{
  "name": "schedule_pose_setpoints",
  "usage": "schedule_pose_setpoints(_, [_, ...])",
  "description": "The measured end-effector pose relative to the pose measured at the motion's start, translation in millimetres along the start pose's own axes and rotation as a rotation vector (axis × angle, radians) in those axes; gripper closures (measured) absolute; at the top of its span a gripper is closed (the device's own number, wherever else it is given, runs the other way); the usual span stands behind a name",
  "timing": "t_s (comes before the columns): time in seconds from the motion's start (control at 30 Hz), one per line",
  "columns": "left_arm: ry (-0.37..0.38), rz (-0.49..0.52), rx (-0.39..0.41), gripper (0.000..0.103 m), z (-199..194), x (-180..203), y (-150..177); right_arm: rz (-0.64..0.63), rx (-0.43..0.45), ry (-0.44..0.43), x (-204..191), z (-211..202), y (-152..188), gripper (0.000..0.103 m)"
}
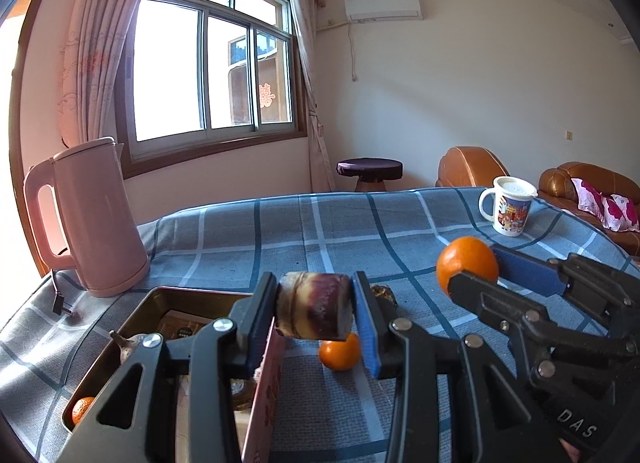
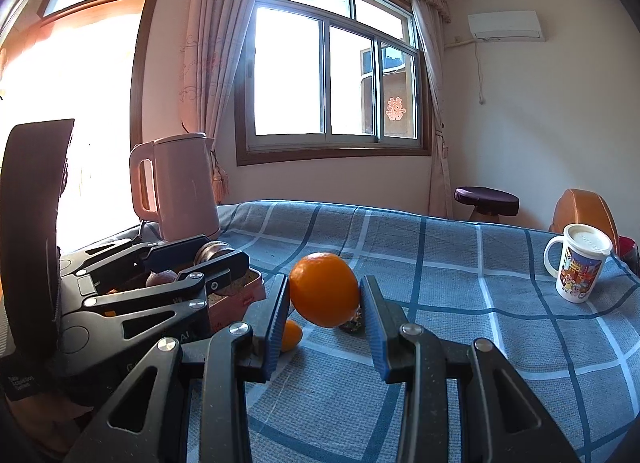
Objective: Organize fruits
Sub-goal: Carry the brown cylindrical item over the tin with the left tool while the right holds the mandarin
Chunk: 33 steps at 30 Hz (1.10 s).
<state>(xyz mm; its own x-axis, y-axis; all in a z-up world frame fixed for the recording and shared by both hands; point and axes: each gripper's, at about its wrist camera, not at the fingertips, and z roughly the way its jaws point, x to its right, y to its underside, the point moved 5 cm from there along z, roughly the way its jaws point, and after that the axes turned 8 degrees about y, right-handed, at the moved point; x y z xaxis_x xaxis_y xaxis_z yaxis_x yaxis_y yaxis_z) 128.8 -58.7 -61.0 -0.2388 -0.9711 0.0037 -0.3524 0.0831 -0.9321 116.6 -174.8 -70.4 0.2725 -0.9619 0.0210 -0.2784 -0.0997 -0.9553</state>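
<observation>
My left gripper [image 1: 314,315] is shut on a short purple-brown sugarcane piece [image 1: 314,309], held above the table beside the pink box [image 1: 264,395]. My right gripper [image 2: 325,305] is shut on a large orange [image 2: 324,289], held above the cloth; it also shows in the left wrist view [image 1: 466,267]. A small orange [image 1: 340,353] lies on the cloth under the sugarcane and shows in the right wrist view [image 2: 291,335]. Another small orange [image 1: 82,409] lies in the box tray [image 1: 132,319] with a brown fruit [image 1: 128,345]. A dark brown fruit [image 1: 382,295] lies on the cloth behind the left gripper.
A pink kettle [image 1: 92,219] stands at the table's far left, its cord on the cloth. A lidded printed mug [image 1: 510,205] stands at the far right. The table carries a blue checked cloth [image 1: 320,231]. Beyond it are a stool [image 1: 370,171] and a brown sofa [image 1: 580,191].
</observation>
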Motion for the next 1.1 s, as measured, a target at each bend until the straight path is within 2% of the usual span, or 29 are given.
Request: schedule_pose_setpoints(1.1, [-0.118,-0.108,-0.045,0.063,-22.0,-74.8,11.2,-0.1,-0.024,-0.137,-78.5,14.6,-13.8,0.065])
